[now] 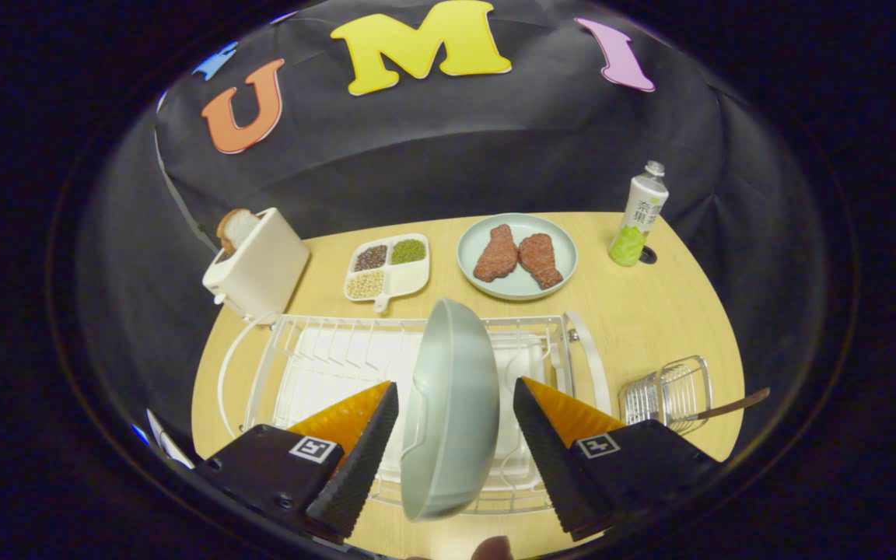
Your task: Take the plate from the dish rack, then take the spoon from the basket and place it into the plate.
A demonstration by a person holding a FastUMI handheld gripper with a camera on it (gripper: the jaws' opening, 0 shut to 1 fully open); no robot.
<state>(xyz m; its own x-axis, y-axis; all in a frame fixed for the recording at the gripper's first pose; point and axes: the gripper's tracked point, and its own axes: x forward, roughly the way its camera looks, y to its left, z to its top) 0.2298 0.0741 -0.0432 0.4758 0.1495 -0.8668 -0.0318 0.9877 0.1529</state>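
A pale green plate (452, 404) stands on edge in the white wire dish rack (316, 350) on the wooden table. My gripper (454, 387) is open, with one finger on each side of the plate; a narrow gap shows between each finger and the plate. To the right of the rack lies a small wire basket (666, 391). A spoon's brown handle (737, 404) sticks out of the basket to the right; its bowl is hidden inside.
Beyond the rack stand a white toaster (257, 268) with a bread slice, a divided white tray (387, 267) of beans, a second green plate (471, 253) with two pieces of meat, and a green-white bottle (638, 218). Bare tabletop (650, 319) lies right of the rack.
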